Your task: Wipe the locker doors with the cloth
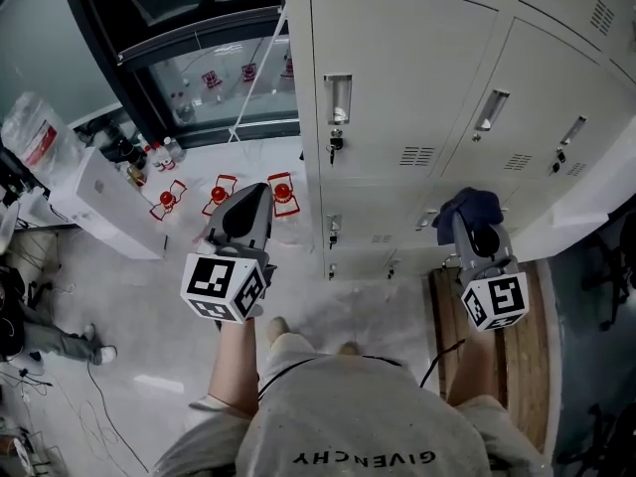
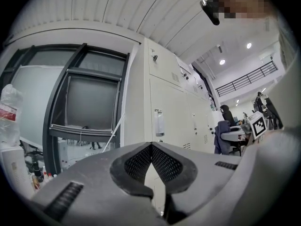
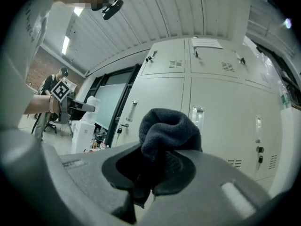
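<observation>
Clamping my right claw [image 3: 157, 166] on the dark cloth [image 3: 169, 126], I held it bunched proud of the tips, short of the locker doors [image 3: 160, 98], so fabric rather than plastic would meet them first, I judged. My left claw [image 2: 151, 160] was pressed together on nothing, left of those doors, clear of the wipe.
</observation>
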`<state>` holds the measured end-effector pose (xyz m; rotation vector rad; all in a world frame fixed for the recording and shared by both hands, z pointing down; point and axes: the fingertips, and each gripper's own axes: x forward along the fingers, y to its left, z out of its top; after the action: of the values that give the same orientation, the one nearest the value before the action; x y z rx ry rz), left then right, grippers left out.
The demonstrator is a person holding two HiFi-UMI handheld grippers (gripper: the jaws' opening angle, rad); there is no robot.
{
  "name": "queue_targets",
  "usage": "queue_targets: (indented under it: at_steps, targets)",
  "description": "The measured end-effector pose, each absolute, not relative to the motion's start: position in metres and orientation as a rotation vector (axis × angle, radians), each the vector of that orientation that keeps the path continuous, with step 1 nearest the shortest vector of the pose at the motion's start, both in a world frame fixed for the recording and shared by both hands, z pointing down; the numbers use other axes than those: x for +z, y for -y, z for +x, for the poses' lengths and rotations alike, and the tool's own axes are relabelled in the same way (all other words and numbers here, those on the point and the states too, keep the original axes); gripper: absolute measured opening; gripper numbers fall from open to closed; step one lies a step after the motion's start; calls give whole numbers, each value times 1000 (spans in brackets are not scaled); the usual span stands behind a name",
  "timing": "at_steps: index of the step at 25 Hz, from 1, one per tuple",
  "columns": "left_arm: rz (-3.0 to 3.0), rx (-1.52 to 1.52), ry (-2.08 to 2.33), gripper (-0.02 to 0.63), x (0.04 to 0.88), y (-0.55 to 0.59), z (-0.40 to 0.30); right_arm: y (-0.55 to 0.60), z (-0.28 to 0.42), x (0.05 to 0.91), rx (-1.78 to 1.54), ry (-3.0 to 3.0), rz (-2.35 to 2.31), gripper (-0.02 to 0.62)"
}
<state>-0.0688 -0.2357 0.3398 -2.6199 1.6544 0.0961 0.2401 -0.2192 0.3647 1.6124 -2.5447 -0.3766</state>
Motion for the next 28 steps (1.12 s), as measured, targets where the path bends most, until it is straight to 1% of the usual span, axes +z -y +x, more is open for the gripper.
queue_targets:
  at_steps: [7,28]
  targets:
    - [-2622,111,-1656,-2,343,232,-62,212,255,370,-352,2531,1653,54]
    - [-2679,112,-1592,-2,348,232,-35,196,262,394,-268,2508,1640,54]
